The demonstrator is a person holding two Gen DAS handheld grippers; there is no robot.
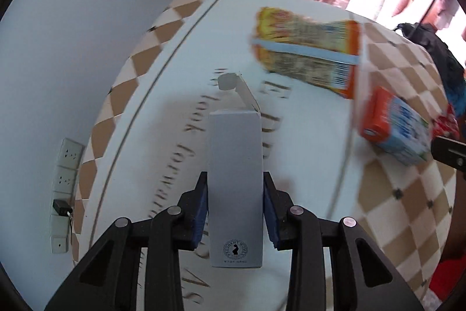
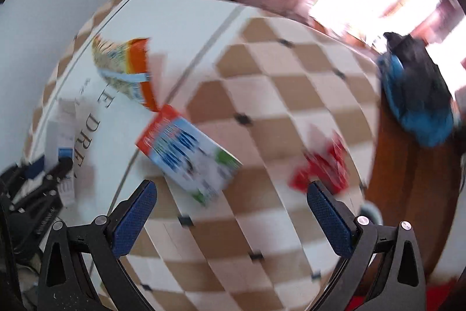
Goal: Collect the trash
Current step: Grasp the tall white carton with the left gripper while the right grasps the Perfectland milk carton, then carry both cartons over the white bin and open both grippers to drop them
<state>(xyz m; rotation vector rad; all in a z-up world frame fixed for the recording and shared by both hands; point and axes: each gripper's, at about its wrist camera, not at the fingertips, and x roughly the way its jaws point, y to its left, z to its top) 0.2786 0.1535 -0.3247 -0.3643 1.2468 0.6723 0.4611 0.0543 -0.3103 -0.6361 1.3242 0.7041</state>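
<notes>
Low in the middle of the left wrist view, the left hand-held gripper (image 1: 235, 206) is squeezing a grey box (image 1: 235, 182) between its two blue pads. The box is sticking up and away from the camera, with its flap open at the far end. So one piece of trash is already being held.

More trash is lying on the table (image 1: 163, 95), which is wearing a cloth with brown and white squares. A yellow and orange packet (image 1: 308, 48) is lying at the upper right of that view. A red and blue carton (image 1: 393, 133) is lying at the right, near the packet but not touching it.

At the bottom of the right wrist view, the right hand-held gripper (image 2: 231, 196) is standing wide open and holding nothing. The carton (image 2: 189, 153) is sitting just past its left pad. A red wrapper (image 2: 323, 165) is lying near its right pad. The packet (image 2: 128, 69) is showing at the upper left.

No bin is showing for sure. I think the job is only getting started: one piece is picked up, and three pieces are waiting. The right view is blurry, so small bits are hard to tell.
</notes>
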